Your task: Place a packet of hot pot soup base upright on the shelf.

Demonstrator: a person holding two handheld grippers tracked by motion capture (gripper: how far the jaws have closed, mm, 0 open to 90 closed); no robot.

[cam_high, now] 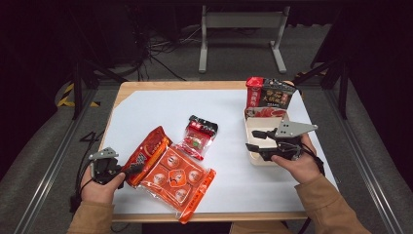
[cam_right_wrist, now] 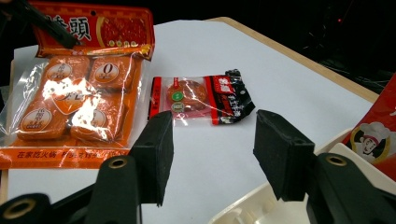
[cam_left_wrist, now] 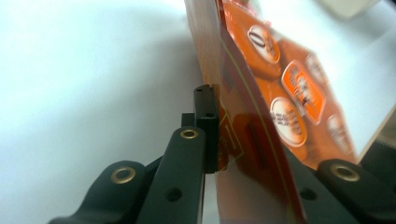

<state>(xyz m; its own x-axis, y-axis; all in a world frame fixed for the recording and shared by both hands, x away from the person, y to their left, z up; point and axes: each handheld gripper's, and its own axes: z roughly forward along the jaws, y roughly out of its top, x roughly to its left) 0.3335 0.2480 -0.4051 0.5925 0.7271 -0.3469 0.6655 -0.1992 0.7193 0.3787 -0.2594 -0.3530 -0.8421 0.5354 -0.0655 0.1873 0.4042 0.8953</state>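
Observation:
A large orange snack bag lies at the table's front left, with several round-labelled packs inside it. My left gripper is shut on the bag's red header end, which stands pinched between the jaws. A small red and black packet lies flat behind the bag. My right gripper hovers open over a cream tray at the right, with nothing between its jaws. Along those open jaws I see the small packet and the orange bag.
A red and black food package stands upright at the far end of the tray; its red corner shows beside the tray rim. A white sheet covers the wooden table. Metal frames and cables lie beyond.

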